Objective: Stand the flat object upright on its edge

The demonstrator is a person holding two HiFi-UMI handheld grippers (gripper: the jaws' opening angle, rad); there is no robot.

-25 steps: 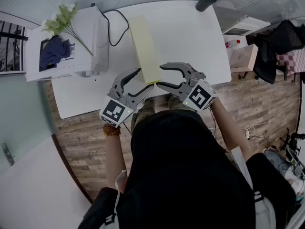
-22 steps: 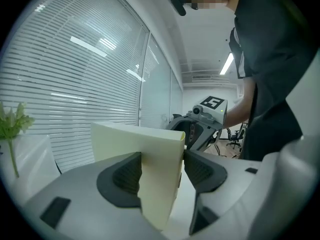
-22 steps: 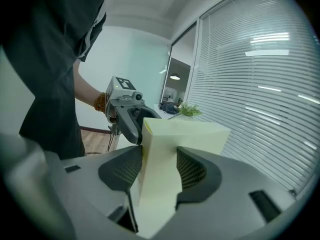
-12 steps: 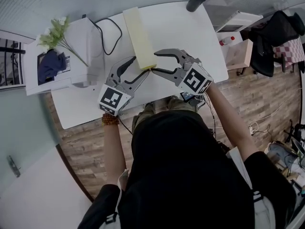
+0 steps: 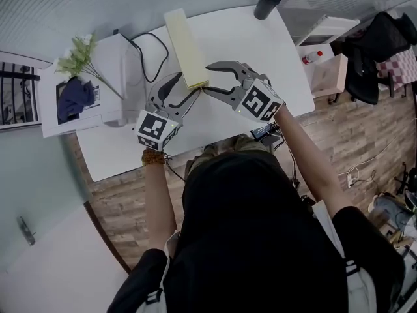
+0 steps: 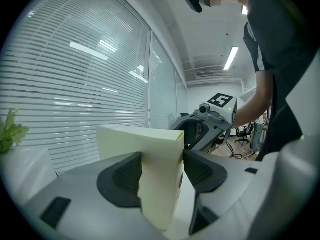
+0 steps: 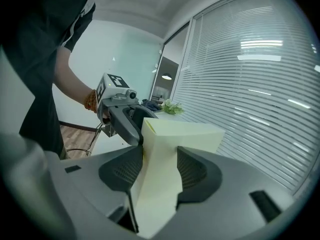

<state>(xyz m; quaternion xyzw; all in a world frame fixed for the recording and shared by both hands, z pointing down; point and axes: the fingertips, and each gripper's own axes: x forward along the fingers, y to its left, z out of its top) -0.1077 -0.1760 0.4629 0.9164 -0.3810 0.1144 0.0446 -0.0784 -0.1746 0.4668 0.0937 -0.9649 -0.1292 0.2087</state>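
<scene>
Fingers: left gripper (image 5: 187,90) and right gripper (image 5: 207,79) both clamped on yellow slab (image 5: 184,44) near end | white table (image 5: 260,51) beneath

Head view: near end of yellow slab (image 5: 183,41) hidden between left gripper (image 5: 187,87) and right gripper (image 5: 207,78); contact with table (image 5: 260,44) not resolvable. Table's near edge covered by person (image 5: 247,240). Both gripper views: slab's lower edge hidden behind jaw bodies. Black cylinder (image 5: 266,3): kind unclear.
</scene>
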